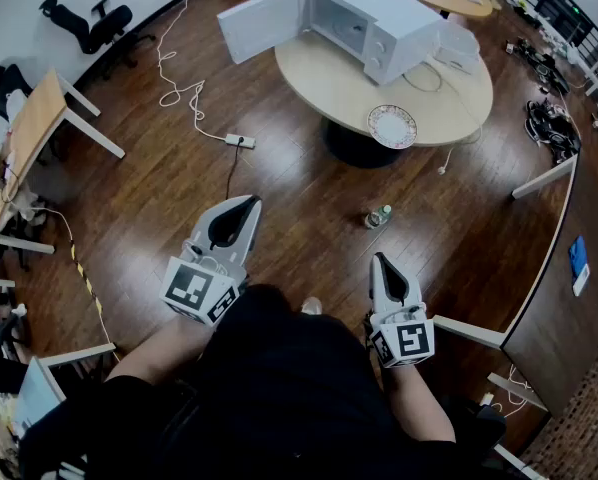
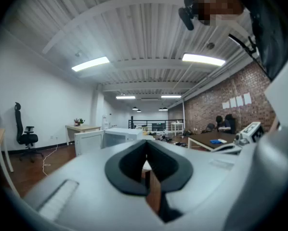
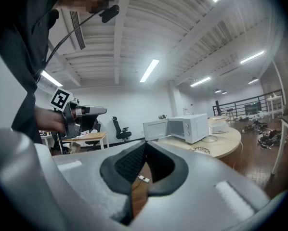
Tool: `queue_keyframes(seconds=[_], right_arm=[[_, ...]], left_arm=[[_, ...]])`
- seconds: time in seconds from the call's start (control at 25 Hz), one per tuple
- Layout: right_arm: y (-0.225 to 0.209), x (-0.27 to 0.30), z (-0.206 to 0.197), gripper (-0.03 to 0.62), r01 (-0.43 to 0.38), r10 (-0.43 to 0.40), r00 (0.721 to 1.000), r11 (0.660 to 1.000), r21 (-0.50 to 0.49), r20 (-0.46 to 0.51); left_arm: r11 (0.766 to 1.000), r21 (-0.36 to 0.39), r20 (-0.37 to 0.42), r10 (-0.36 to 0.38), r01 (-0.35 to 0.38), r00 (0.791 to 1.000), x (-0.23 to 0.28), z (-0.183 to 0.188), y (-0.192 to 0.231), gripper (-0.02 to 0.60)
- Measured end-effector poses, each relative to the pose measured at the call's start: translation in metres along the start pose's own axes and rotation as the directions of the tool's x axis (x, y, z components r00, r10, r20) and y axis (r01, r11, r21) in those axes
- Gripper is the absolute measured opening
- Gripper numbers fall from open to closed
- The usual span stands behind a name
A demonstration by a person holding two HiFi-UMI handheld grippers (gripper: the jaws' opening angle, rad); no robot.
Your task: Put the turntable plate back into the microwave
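The turntable plate (image 1: pixel 392 126) lay flat on the bench (image 1: pixel 319 80), just in front of the microwave (image 1: pixel 374 23), whose door stood open. The left claw (image 1: pixel 249 202) and the right claw (image 1: pixel 379 259) were both closed and empty, well short of the microwave. The plate lay straight ahead of the right claw, which was the nearer one.

Round table (image 1: pixel 454 103), bottle (image 1: pixel 378 216) on wooden floor (image 1: pixel 289 193), power strip (image 1: pixel 240 141), black office chair (image 1: pixel 87 23)

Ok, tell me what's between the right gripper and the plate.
In the head view, only a small bottle on the wooden floor lies between the right gripper and the plate.
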State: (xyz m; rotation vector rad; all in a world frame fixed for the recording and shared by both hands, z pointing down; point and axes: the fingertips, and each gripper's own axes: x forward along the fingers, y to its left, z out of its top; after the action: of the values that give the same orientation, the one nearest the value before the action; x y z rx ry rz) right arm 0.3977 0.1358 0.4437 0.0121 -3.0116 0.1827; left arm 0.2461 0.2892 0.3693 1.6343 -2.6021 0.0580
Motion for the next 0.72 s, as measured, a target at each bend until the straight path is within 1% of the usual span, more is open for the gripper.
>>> queue_keyframes(seconds=[0.2, 0.36, 0.48, 0.72], right_arm=[[-0.007, 0.000, -0.006, 0.002, 0.005, -0.004, 1.000, 1.000, 0.023, -0.010], [0.000, 0.008, -0.005, 0.002, -0.026, 0.026, 1.000, 1.000, 0.004, -0.016], [0.000, 0.016, -0.004, 0.002, -0.039, 0.038, 0.999, 0.999, -0.015, -0.018], [-0.009, 0.032, -0.002, 0.002, -0.015, 0.014, 1.000, 1.000, -0.028, -0.019]], left_arm=[[1.000, 0.022, 0.002, 0.013, -0.013, 1.000, -0.004, 0.003, -0.003, 0.005], [0.999, 0.017, -0.004, 0.038, -0.038, 0.999, -0.010, 0.000, 0.006, 0.005], [0.999, 0.016, 0.002, 0.043, -0.043, 0.999, -0.009, -0.003, 0.011, 0.005], [0.999, 0.007, 0.009, 0.033, -0.033, 0.999, 0.006, -0.007, 0.028, 0.005]])
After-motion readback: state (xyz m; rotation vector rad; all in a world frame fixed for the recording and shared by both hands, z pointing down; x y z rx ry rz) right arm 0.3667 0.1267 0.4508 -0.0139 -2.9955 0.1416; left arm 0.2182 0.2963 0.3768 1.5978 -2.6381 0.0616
